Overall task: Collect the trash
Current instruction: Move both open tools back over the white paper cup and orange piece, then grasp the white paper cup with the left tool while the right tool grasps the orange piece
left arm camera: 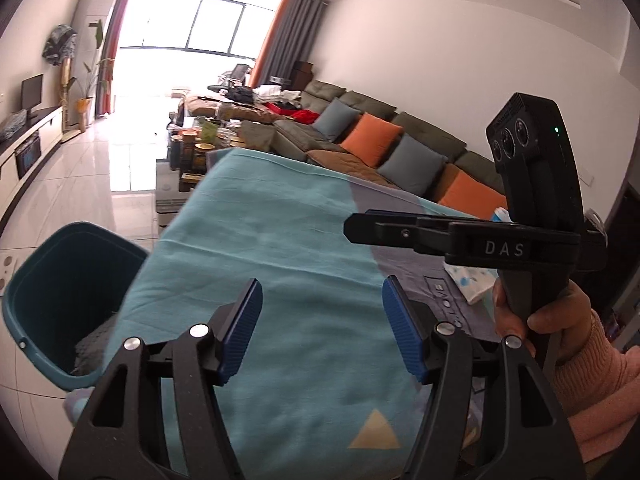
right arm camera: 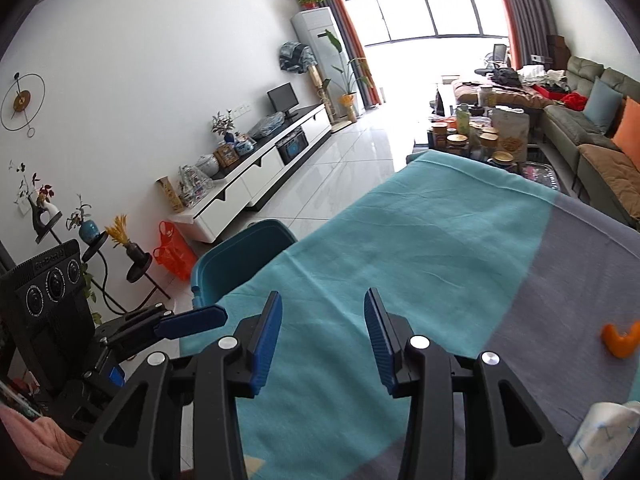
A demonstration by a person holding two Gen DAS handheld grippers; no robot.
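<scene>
Left view: my left gripper (left arm camera: 322,328) is nearest, jaws wide and empty above the cloth (left arm camera: 280,232). The bin (left arm camera: 60,280) sits off the table's left edge with something dark inside, so I judge collection partly done. The right gripper (left arm camera: 360,228) reads "DAS"; the cloth print looks like "LOVE". Right view: my right gripper (right arm camera: 323,340) is wide and empty too. An orange peel (right arm camera: 620,338) and a tissue pack (right arm camera: 604,436) lie to the right, uncollected.
</scene>
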